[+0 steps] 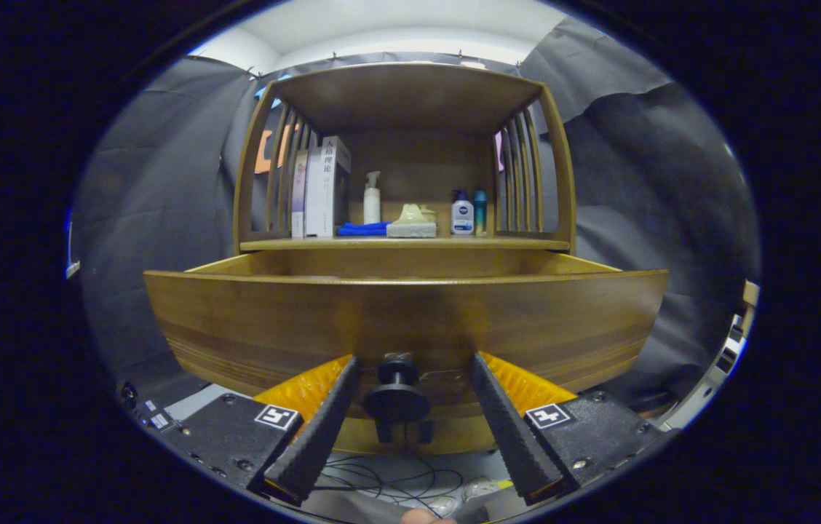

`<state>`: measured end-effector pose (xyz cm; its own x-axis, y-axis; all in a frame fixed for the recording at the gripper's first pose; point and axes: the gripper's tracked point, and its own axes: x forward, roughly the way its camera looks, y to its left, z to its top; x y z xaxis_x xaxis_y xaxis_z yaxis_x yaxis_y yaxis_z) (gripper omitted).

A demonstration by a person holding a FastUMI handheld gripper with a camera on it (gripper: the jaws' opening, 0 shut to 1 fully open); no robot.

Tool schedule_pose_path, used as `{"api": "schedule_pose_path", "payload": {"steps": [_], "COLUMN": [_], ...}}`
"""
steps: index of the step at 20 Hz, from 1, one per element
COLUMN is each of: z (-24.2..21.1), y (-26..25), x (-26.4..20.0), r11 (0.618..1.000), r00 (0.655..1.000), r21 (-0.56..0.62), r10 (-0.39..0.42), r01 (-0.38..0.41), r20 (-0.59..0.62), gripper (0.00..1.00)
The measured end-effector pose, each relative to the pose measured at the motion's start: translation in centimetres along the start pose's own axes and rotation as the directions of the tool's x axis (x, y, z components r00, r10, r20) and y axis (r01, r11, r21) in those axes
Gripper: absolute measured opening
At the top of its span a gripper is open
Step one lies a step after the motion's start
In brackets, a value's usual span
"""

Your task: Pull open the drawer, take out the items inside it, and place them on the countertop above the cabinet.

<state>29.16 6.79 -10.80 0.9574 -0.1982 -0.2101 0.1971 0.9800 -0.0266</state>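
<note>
The wooden drawer of the cabinet stands pulled out toward me, its front panel close ahead. Its round dark knob sits between my two fingers. My gripper is open, with a gap on each side of the knob and neither finger touching it. The drawer's inside is hidden behind its front panel. Above the drawer runs the countertop, under a wooden shelf frame.
On the countertop stand books at the left, a white spray bottle, a folded blue cloth, a sponge block with a pale object on it, and two small bottles. Cables lie below the fingers.
</note>
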Motion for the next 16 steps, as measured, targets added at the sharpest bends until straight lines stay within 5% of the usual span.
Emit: {"api": "schedule_pose_path", "payload": {"steps": [16], "z": [1.8], "y": [0.9], "x": [5.3], "r11": [0.999], "r00": [0.999], "r21": [-0.027], "r10": [-0.023], "r01": [0.023], "r20": [0.026], "gripper": [0.98]}}
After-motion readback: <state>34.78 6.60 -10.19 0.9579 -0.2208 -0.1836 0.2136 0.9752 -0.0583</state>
